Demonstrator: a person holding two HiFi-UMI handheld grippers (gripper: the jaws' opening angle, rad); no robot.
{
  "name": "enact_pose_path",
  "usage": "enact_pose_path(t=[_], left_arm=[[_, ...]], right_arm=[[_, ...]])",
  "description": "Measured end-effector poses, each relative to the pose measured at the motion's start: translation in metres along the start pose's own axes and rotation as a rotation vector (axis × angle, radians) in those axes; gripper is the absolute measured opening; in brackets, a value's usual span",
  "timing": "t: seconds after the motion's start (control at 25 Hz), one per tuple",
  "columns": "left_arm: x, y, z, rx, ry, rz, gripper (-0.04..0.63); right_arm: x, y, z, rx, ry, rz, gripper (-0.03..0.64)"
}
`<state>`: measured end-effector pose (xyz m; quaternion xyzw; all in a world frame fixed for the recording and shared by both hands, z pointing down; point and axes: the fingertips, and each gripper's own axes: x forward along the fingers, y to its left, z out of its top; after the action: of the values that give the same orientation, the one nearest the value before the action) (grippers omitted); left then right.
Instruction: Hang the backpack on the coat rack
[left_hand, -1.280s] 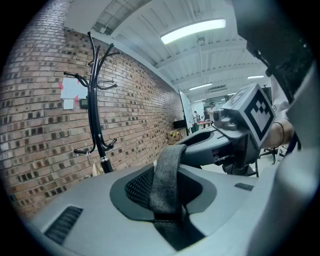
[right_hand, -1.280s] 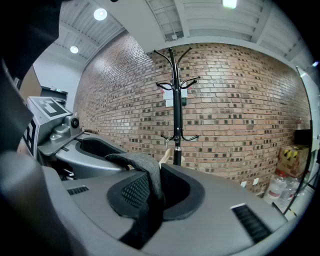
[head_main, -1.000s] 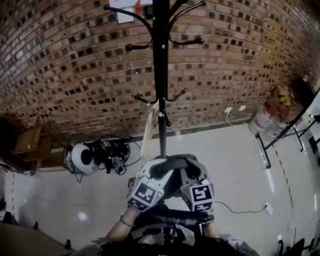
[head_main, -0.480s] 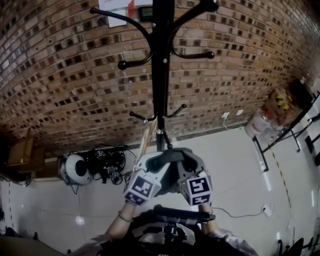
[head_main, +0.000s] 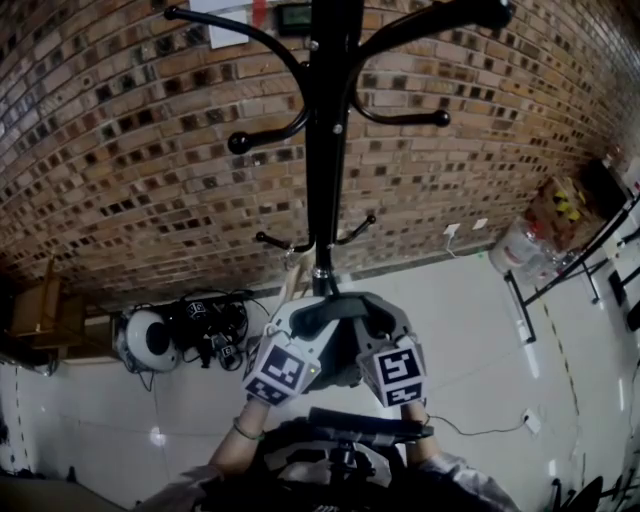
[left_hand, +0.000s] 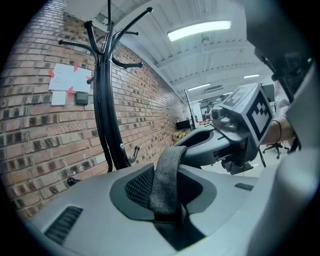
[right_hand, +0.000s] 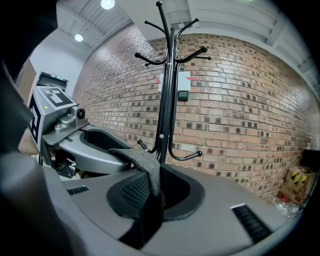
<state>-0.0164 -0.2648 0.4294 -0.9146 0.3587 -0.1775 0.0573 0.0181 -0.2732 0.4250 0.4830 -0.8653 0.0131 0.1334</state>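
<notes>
The black coat rack (head_main: 325, 150) stands against the brick wall, its curved hooks (head_main: 240, 140) spreading above and ahead of my hands. The dark backpack (head_main: 345, 455) hangs below at the bottom edge of the head view, mostly hidden. Its grey top strap (head_main: 335, 312) arches between both grippers. My left gripper (head_main: 305, 330) is shut on the strap (left_hand: 167, 180), seen pinched in the left gripper (left_hand: 167, 205) view. My right gripper (head_main: 380, 325) is shut on the same strap (right_hand: 145, 170), close beside the left gripper (right_hand: 75, 140). The rack's pole (right_hand: 167, 100) is just beyond them.
Lower hooks (head_main: 355, 228) stick out from the pole at about hand height. By the wall at left lie a white round object (head_main: 140, 340), black gear (head_main: 210, 315) and a wooden piece (head_main: 40, 305). Yellow-marked boxes (head_main: 560, 215) and a metal frame (head_main: 570, 270) stand at right. A cable (head_main: 480, 420) crosses the floor.
Both grippers, still holding the strap, have moved toward the coat rack. Its hooks now look larger and closer overhead.
</notes>
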Motion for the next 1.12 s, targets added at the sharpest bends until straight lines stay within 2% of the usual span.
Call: enact_pose_path(t=[0.08, 0.2, 0.52, 0.76, 1.12], left_arm=[[0.004, 0.002, -0.004, 0.014, 0.010, -0.015, 0.115], [0.006, 0.009, -0.006, -0.015, 0.006, -0.022, 0.117], [0.027, 0.019, -0.033, -0.019, 0.073, -0.036, 0.117], [0.041, 0.025, -0.039, -0.089, 0.047, -0.043, 0.118], [0.050, 0.030, -0.042, -0.118, 0.007, -0.025, 0.118]], right_arm=[[0.007, -0.001, -0.003, -0.022, 0.009, 0.020, 0.046], [0.017, -0.004, -0.006, -0.061, 0.009, 0.055, 0.046], [0.043, -0.008, -0.024, -0.056, 0.070, 0.062, 0.046], [0.057, -0.014, -0.036, -0.050, 0.091, 0.045, 0.046], [0.066, -0.016, -0.048, -0.076, 0.108, 0.018, 0.060]])
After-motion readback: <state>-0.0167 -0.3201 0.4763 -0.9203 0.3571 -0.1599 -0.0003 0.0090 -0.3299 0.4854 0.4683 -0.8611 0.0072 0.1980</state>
